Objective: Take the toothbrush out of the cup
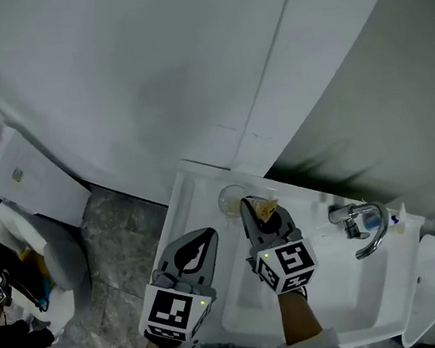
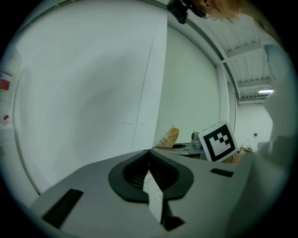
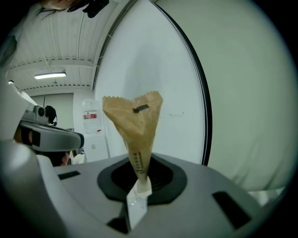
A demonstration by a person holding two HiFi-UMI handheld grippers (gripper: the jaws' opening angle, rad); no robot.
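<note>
A toothbrush in a brown paper wrapper [image 3: 135,121] stands up between the jaws of my right gripper [image 3: 139,179], which is shut on its lower end. In the head view the right gripper [image 1: 249,207] hangs just above and in front of a clear cup [image 1: 231,200] on the sink's back left ledge, and the wrapper [image 1: 267,209] shows beside its jaws. My left gripper [image 1: 208,234] is shut with nothing in it, to the left of the right one. In the left gripper view the left gripper [image 2: 150,151] points at the wall, with the wrapper [image 2: 168,137] to its right.
A white sink [image 1: 197,197] lies below both grippers, with a chrome faucet [image 1: 365,229] at the right. White wall panels rise behind it. A white unit [image 1: 28,176] stands at the left on grey stone floor [image 1: 114,244]. A white rounded lid [image 1: 430,282] sits at the far right.
</note>
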